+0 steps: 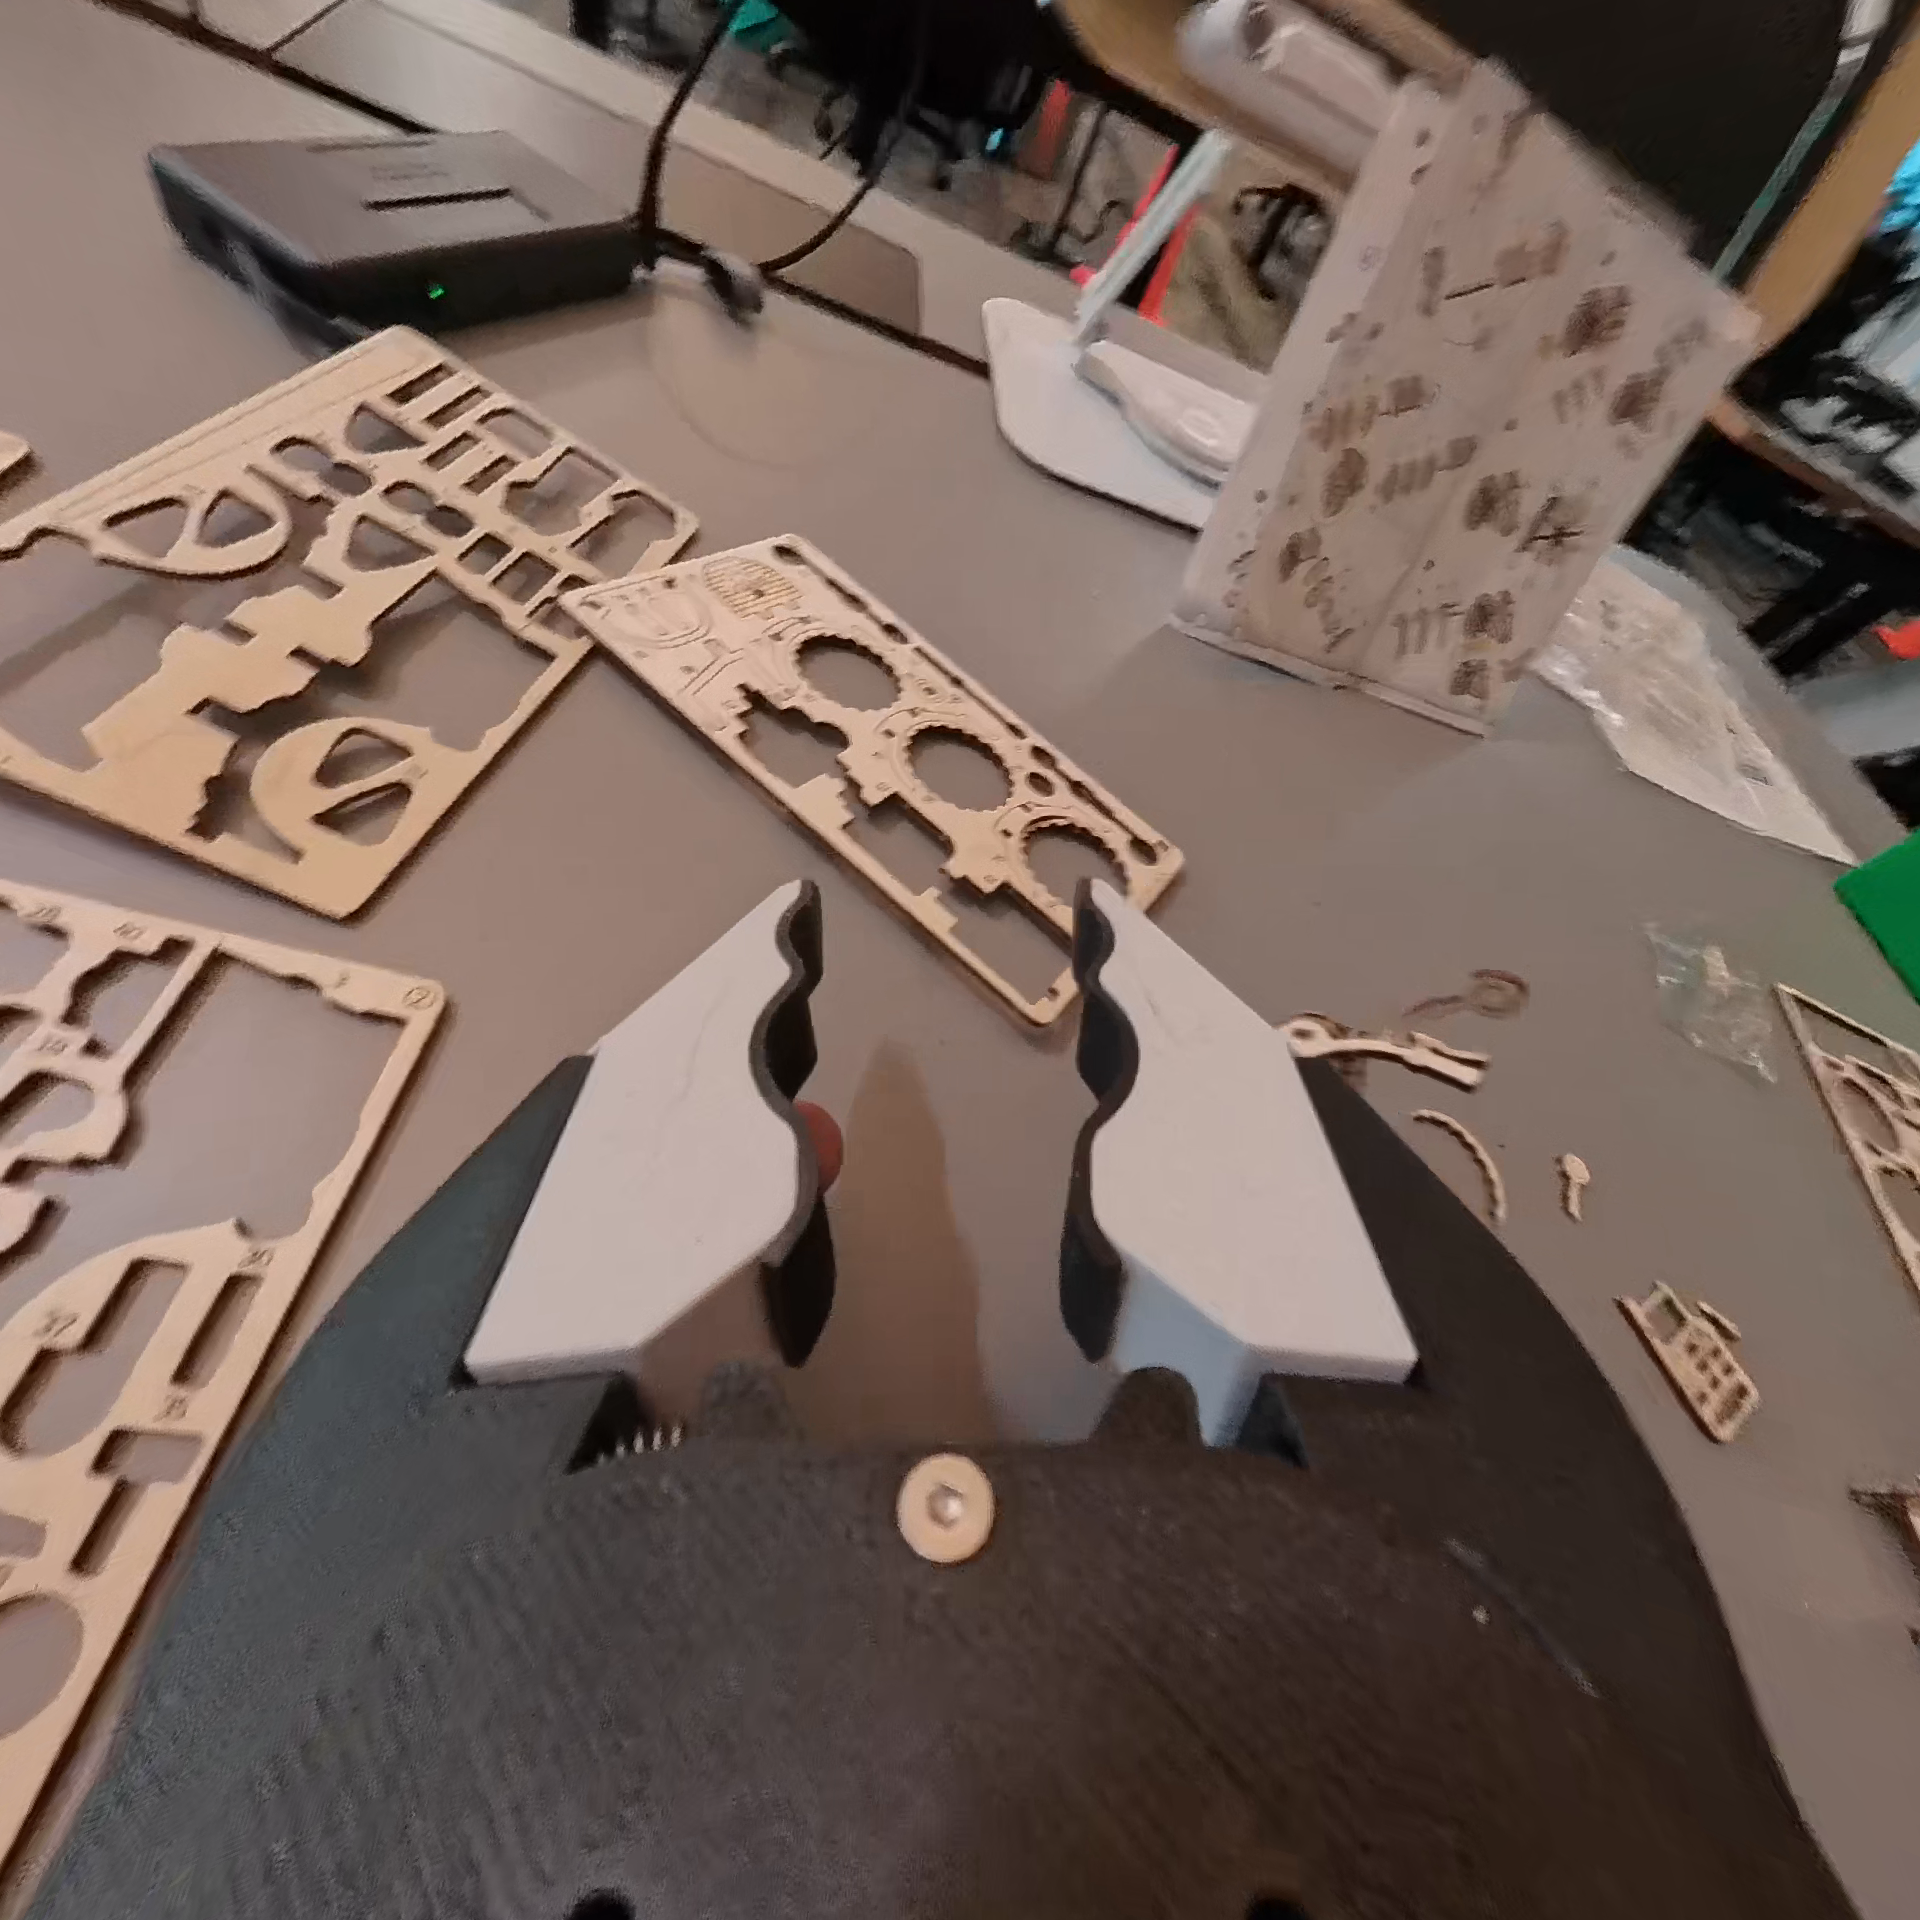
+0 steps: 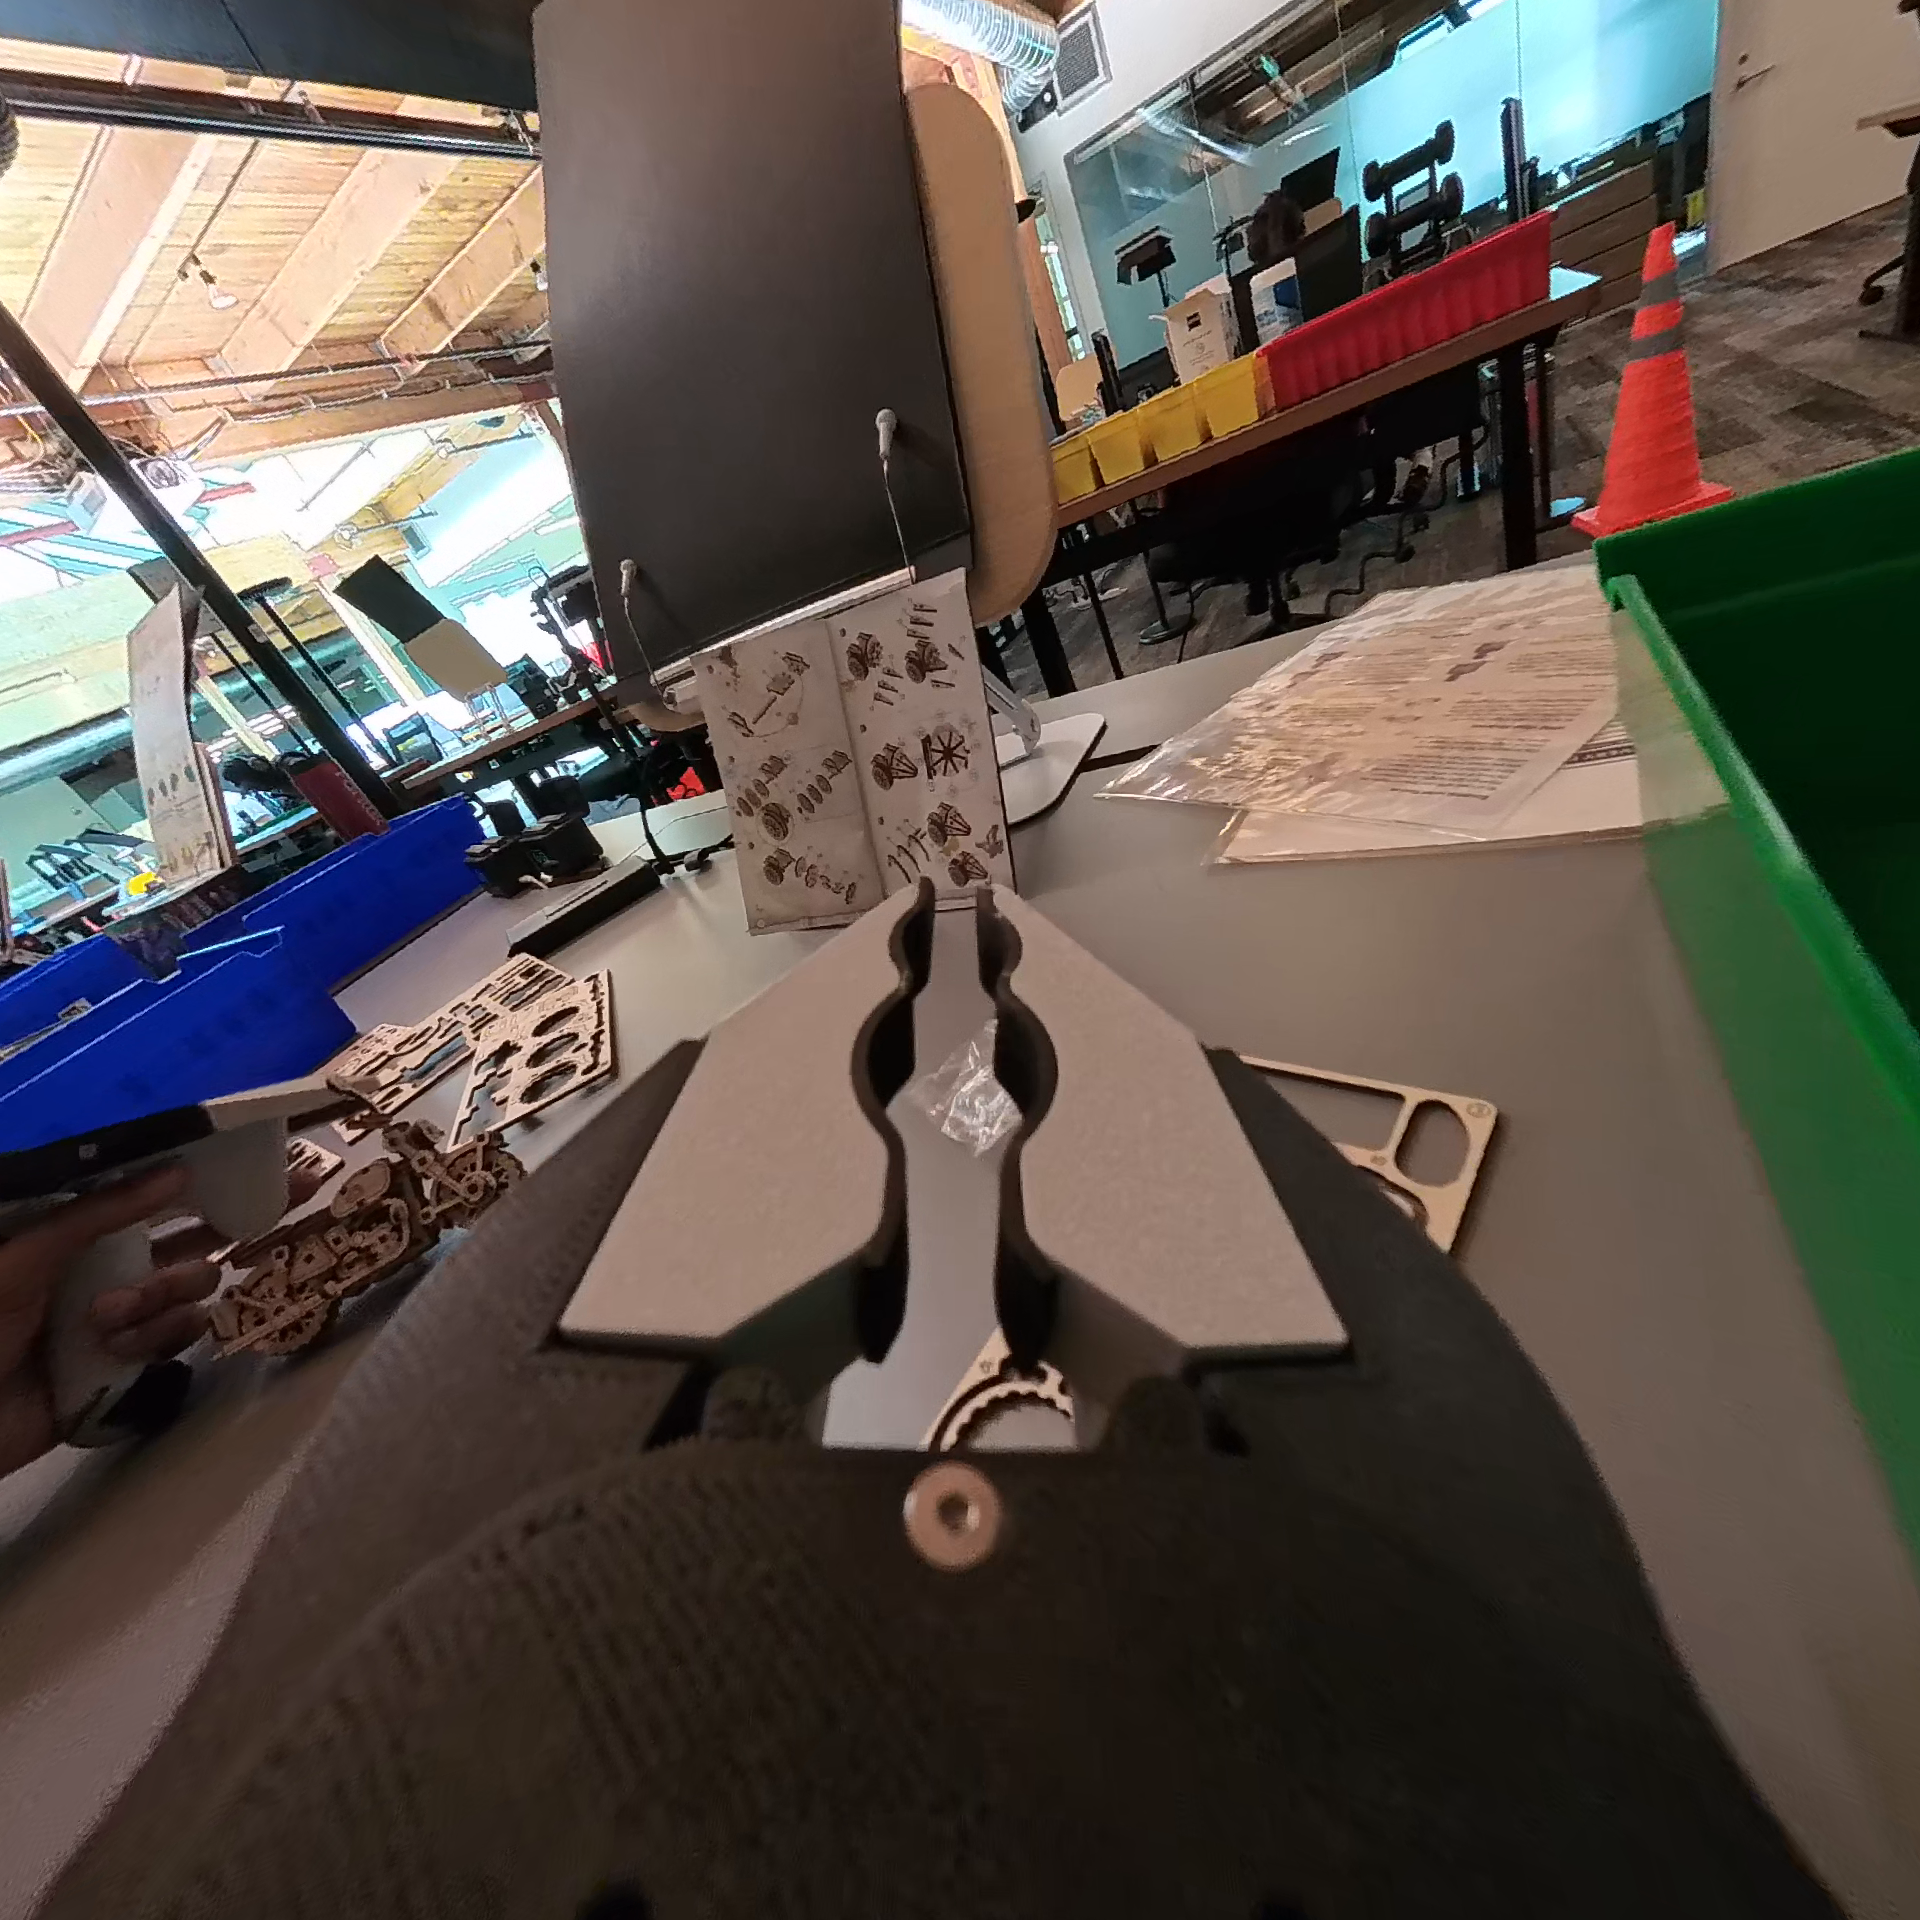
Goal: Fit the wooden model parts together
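Note:
My left gripper (image 1: 945, 914) is open and empty, with its jaws wide apart above the grey table (image 1: 1299, 831). Punched-out wooden sheets (image 1: 883, 748) lie ahead of it and to its left (image 1: 270, 623). Small loose wooden parts (image 1: 1382, 1049) lie to its right. My right gripper (image 2: 954, 896) is empty, its jaws only a narrow gap apart. A small clear bag (image 2: 966, 1101) shows through that gap. A wooden frame sheet (image 2: 1403, 1132) lies under it. A partly built wooden motorcycle (image 2: 364, 1236) stands at the left, beside the left gripper's white finger (image 2: 249, 1164) and a hand (image 2: 94, 1320).
An instruction booklet (image 1: 1455, 447) (image 2: 862, 769) leans against a monitor stand (image 2: 1049, 769). A green bin (image 2: 1787, 831) stands at the right. Blue bins (image 2: 208, 997) stand far left. Bagged papers (image 2: 1403, 717) lie behind. A black box with cables (image 1: 395, 229) sits at the back. The grippers' ends are close to 40 cm from one another. The right gripper is farther from the partly built wooden motorcycle (image 2: 364, 1236), some 35 cm, than the left, some 9 cm.

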The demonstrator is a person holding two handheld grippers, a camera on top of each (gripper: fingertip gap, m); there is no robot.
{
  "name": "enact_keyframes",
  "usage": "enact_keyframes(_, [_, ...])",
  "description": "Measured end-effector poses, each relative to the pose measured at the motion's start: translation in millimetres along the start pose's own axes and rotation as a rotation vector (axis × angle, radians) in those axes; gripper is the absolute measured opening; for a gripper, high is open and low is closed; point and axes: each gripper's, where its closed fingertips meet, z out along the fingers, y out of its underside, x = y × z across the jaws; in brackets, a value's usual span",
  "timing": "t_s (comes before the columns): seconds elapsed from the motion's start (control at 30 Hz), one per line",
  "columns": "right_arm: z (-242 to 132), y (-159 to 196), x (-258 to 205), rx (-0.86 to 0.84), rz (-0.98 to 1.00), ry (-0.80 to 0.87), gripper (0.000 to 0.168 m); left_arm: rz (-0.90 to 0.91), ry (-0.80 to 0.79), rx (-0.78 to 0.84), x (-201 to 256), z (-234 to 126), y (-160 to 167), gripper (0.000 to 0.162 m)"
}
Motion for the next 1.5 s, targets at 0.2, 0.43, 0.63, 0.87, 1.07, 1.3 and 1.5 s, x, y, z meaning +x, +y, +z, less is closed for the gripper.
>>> enact_keyframes(0.2, [2.5,3.1,-7.6,-0.003,0.028,-0.034,0.007,0.004,-0.189,-0.149,-28.3,18.9,9.4,0.061])
enact_keyframes(0.43, [1.2,-0.9,-7.6,0.010,0.039,-0.044,0.008,0.130,-0.325,-0.340,-42.5,62.4,7.2,0.074])
enact_keyframes(0.63, [-4.8,-3.2,2.4,0.026,0.110,-0.035,0.008,0.095,-0.305,-0.324,-44.2,63.4,5.6,0.043])
enact_keyframes(0.87, [-7.7,-2.4,4.2,0.022,0.098,-0.022,0.009,0.113,-0.314,-0.315,-52.7,61.2,4.0,0.029])
enact_keyframes(1.07, [-6.4,-0.6,3.6,0.010,0.068,-0.013,0.009,0.084,-0.280,-0.277,-53.8,61.5,-0.8,0.014])
enact_keyframes(1.3, [-4.9,0.7,-0.4,0.000,0.017,-0.011,0.009,0.066,-0.212,-0.135,-44.1,53.2,-31.1,0.012])
enact_keyframes(1.5, [20.4,6.6,-37.3,-0.069,-0.034,-0.102,0.013,0.065,-0.135,-0.060,-21.9,45.1,-49.1,0.012])
